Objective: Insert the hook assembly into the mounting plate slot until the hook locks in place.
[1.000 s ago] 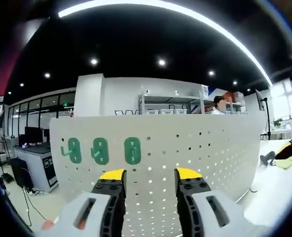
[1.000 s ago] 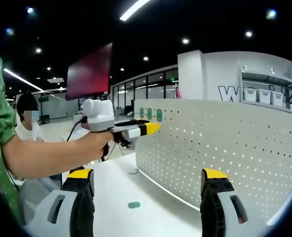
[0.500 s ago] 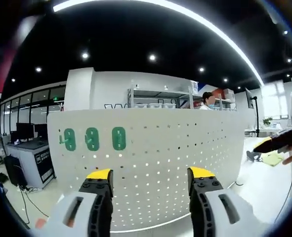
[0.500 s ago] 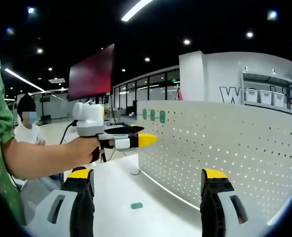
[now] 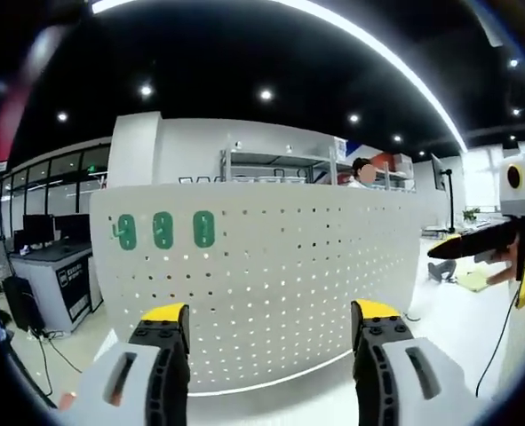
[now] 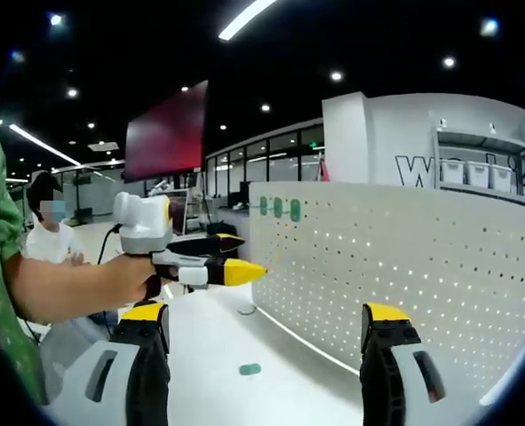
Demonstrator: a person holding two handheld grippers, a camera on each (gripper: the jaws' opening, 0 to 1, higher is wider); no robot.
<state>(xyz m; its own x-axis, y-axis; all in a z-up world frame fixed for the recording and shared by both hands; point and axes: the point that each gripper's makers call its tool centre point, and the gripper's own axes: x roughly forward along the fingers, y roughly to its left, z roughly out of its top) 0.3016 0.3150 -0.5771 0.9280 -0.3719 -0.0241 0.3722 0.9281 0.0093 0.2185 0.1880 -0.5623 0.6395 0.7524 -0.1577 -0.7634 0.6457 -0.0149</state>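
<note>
Left gripper (image 5: 266,324) is hovering wide, empty, facing the white pegboard (image 5: 315,266); three green hooks (image 5: 163,230) are sitting on its upper left. Right gripper (image 6: 264,330) is gaping too, holding nothing; green piece (image 6: 250,368) is lying on the table (image 6: 209,355) near it.

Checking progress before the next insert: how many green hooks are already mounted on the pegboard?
3. The green hooks sit in a row near the upper left of the white pegboard: left hook, middle hook, right hook. The board's back is hidden.

Matt white perforated panel (image 5: 271,275), seemingly metal, glossy green hooks (image 5: 163,230)
</note>
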